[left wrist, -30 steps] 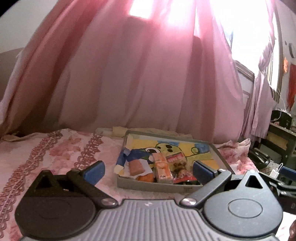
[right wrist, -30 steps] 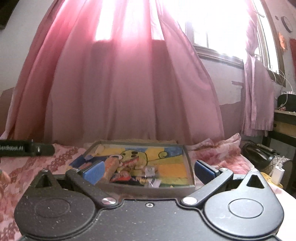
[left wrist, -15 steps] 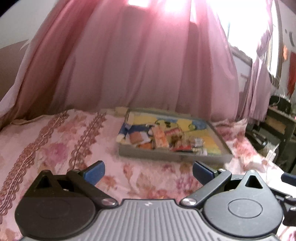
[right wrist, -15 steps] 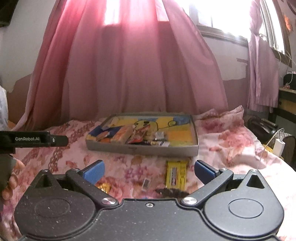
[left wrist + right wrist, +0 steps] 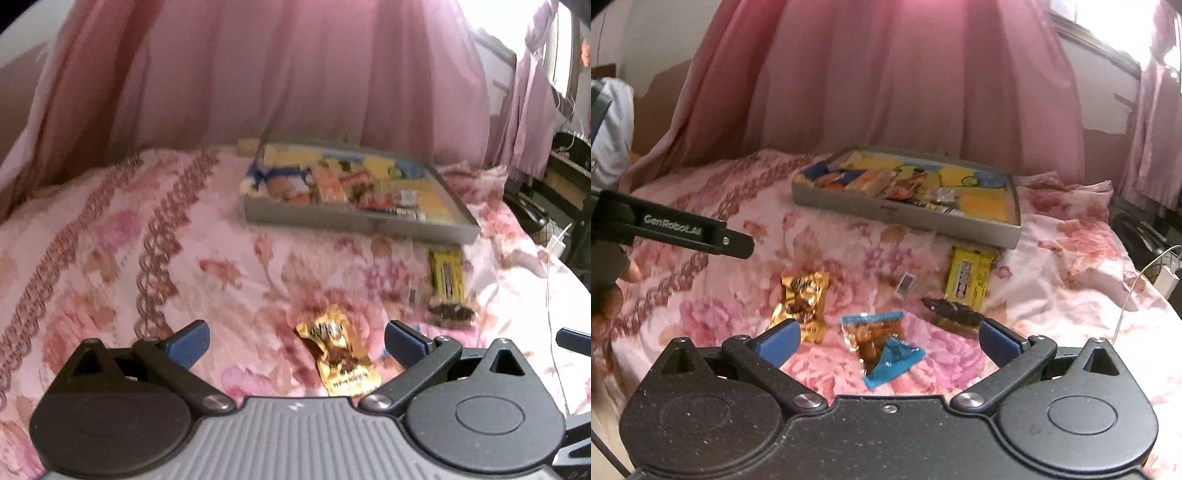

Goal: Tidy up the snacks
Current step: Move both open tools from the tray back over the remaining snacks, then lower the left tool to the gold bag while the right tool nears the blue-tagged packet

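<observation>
A: Why is the left claw (image 5: 295,338) spread, holding nothing?

B: It frames the gold packet (image 5: 338,360) low in the frame, likely its next pick.

A: And the right claw (image 5: 888,339)?

B: Spread too, over the blue packet (image 5: 882,345). The yellow bar (image 5: 967,282) lies beyond, just before the tray (image 5: 905,216) at centre, where snacks are gathered on the bed (image 5: 1052,266).

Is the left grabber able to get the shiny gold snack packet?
Probably yes. The left gripper is open, and the gold packet lies flat on the floral bedspread between its fingers with nothing in the way.
</observation>
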